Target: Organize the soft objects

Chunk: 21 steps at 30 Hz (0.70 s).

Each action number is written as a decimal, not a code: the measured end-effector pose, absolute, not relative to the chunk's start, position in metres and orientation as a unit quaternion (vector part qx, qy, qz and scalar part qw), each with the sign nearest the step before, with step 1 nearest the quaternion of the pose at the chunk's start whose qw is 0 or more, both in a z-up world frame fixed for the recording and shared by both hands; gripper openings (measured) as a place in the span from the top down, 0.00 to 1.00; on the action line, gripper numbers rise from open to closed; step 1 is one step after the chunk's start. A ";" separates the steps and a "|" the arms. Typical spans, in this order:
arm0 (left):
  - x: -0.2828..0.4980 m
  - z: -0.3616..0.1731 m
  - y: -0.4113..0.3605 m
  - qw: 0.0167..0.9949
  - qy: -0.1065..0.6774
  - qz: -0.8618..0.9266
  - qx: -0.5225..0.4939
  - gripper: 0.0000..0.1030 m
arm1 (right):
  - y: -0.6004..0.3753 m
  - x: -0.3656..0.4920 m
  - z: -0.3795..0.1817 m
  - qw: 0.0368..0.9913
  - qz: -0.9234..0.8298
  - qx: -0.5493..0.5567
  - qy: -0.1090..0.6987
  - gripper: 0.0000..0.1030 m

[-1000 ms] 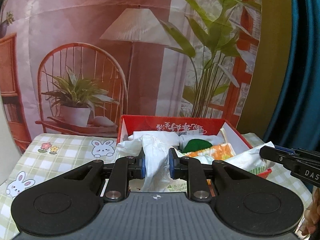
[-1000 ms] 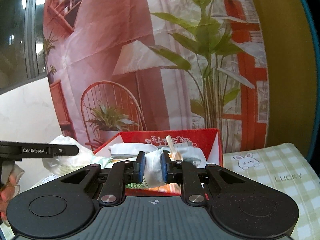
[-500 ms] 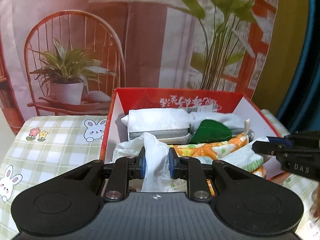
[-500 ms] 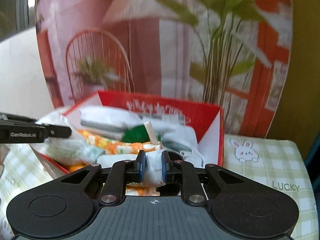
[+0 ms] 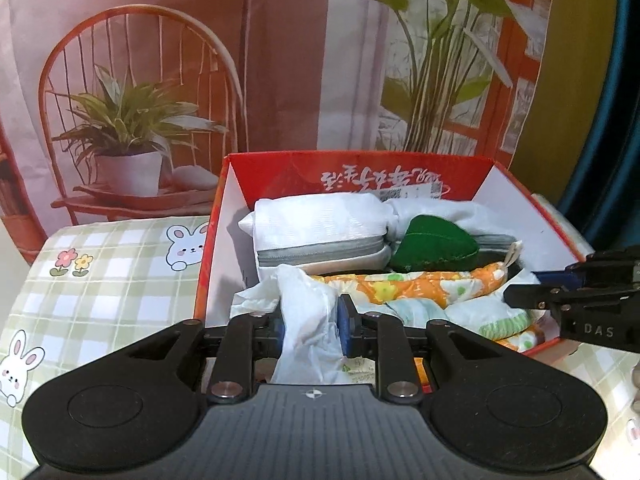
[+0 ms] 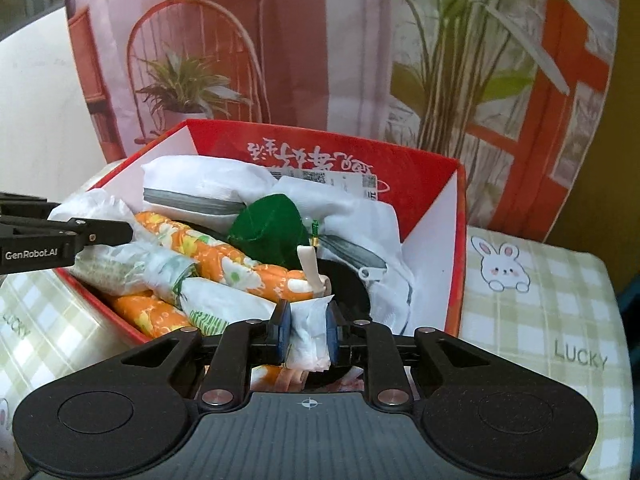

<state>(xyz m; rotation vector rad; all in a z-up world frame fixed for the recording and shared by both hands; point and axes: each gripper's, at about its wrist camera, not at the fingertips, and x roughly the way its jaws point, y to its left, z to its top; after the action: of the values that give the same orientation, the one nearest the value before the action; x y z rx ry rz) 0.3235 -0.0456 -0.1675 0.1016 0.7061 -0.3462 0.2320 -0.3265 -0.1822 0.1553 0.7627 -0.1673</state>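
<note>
A red cardboard box stands on the checked cloth, filled with soft things. Among them are a white zip pouch, a green felt piece and an orange floral cloth. A soft white pack with green print lies along the box's near side. My left gripper grips its crumpled left end and my right gripper grips its right end. Both sets of jaws are opening, their pads still against the pack. Each gripper shows at the edge of the other's view.
A green-checked tablecloth with rabbit prints lies around the box on both sides. Directly behind the box hangs a printed backdrop showing a chair and plants. A dark blue curtain hangs at the far right.
Both grippers have come forward and down over the box, tilting downward, and the white pack has dropped with them onto the box's near side. The box now looks larger and closer.
</note>
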 end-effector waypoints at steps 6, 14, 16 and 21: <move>0.307 -0.157 -0.044 0.934 0.316 -0.148 0.070 0.23 | -0.327 0.215 -0.169 0.934 -0.094 0.102 0.331 0.58; 0.283 -0.130 -0.040 0.952 0.269 -0.121 0.078 0.00 | -0.328 0.190 -0.149 0.943 -0.107 0.140 0.282 0.29; 0.278 -0.124 -0.041 0.954 0.265 -0.118 0.081 0.00 | -0.325 0.185 -0.143 0.946 -0.108 0.135 0.275 0.18; 0.266 -0.113 -0.037 0.951 0.277 -0.103 0.092 0.00 | -0.314 0.168 -0.125 0.953 -0.105 0.142 0.246 0.00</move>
<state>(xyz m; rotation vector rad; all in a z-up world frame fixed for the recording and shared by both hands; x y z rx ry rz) 0.2656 -0.0374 -0.1135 0.1867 0.5630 -0.2087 0.1678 -0.3142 -0.1247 0.2878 0.5003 -0.2129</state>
